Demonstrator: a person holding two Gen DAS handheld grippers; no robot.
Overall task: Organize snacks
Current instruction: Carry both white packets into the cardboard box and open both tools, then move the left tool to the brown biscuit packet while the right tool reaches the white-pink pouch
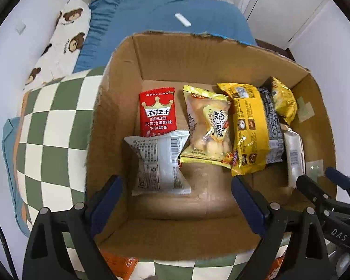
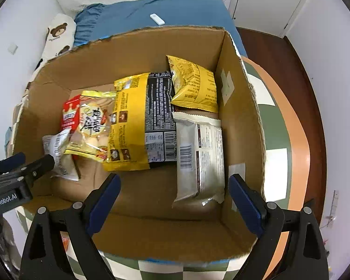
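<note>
Both the left gripper [image 1: 176, 200] and right gripper [image 2: 175, 198] hang spread and empty over the cardboard box [image 1: 198, 53], where the white packet [image 1: 159, 163] at six o'clock of the red packet [image 1: 157, 113] looks light, soft and slippery (best pinched by its crimped end seam).

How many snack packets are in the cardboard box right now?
6: red packet far left, white packet before it, clear-and-yellow bag mid, large yellow-and-black bag, small yellow bag far right, cream packet before it. More may be hidden underneath.

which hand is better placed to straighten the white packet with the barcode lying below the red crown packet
Left. The left gripper hangs open with the white packet directly between and ahead of its jaws. The right gripper is open over the box's other side, above the cream packet.
</note>
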